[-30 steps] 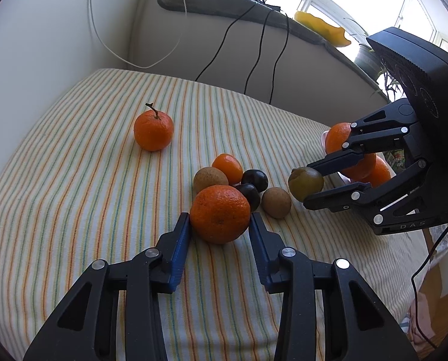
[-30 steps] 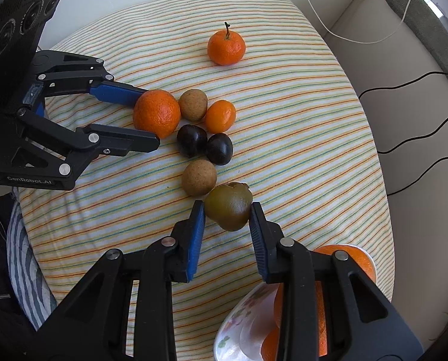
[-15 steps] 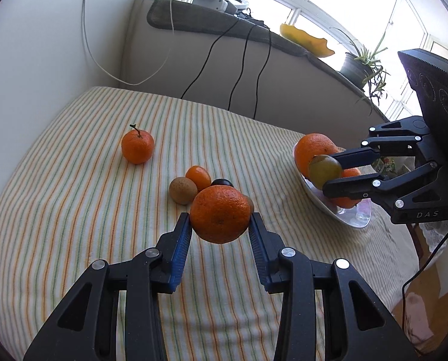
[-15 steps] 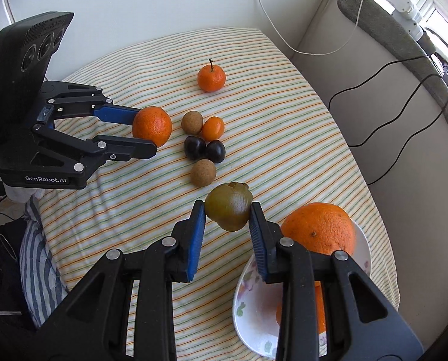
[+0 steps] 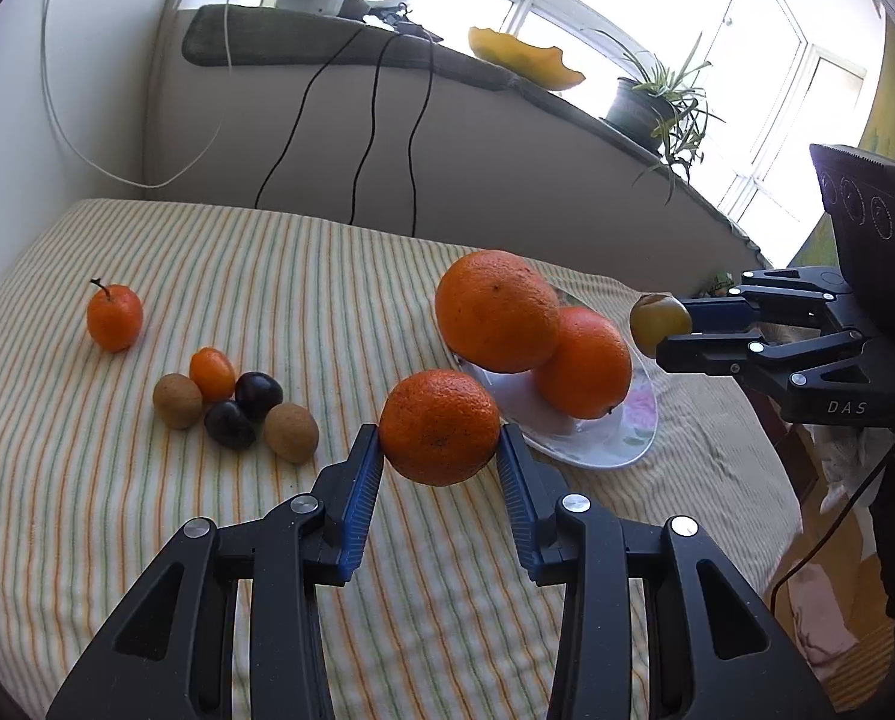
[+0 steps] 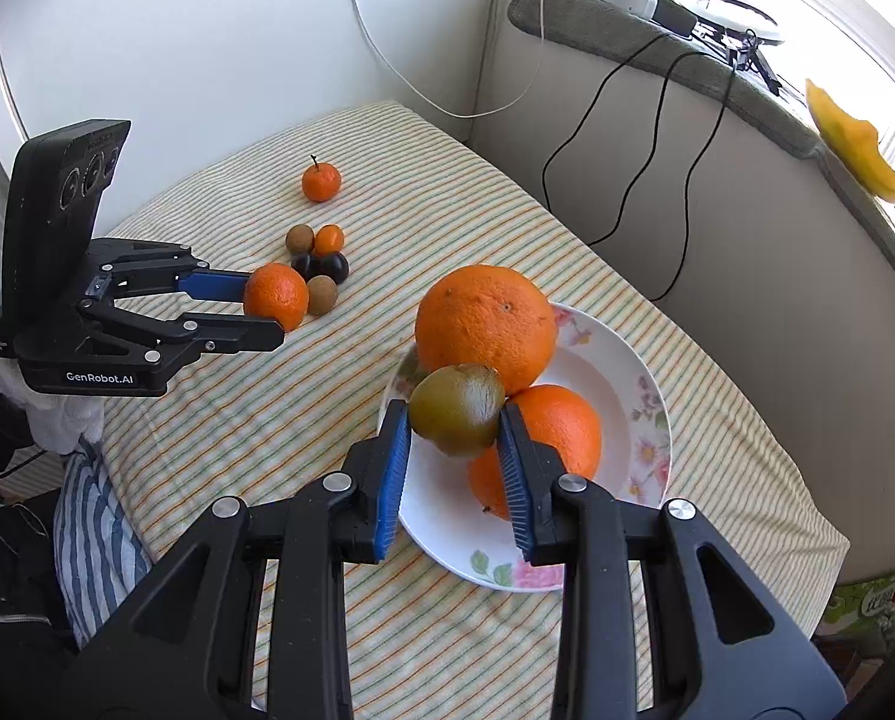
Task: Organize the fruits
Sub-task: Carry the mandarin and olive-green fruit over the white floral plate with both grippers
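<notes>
My left gripper (image 5: 440, 462) is shut on an orange (image 5: 439, 426) and holds it above the cloth, just left of the floral plate (image 5: 627, 438); it also shows in the right wrist view (image 6: 255, 312). My right gripper (image 6: 454, 447) is shut on a green-brown kiwi (image 6: 456, 402) held above the plate (image 6: 633, 372), which carries two large oranges (image 6: 486, 324). On the cloth lie a small cluster of fruit (image 5: 234, 402): two brown kiwis, two dark plums and a small tangerine. A stemmed tangerine (image 5: 114, 318) lies apart at the far left.
The table has a striped cloth (image 5: 267, 276) and stands in a corner between a white wall and a low ledge (image 5: 507, 138). Black and white cables (image 5: 381, 120) hang down the ledge. A potted plant (image 5: 651, 108) stands on the sill.
Both grippers have lifted their fruit off the cloth and carried it right, toward the plate. The kiwi is now above the plate; the orange is beside its left rim.
</notes>
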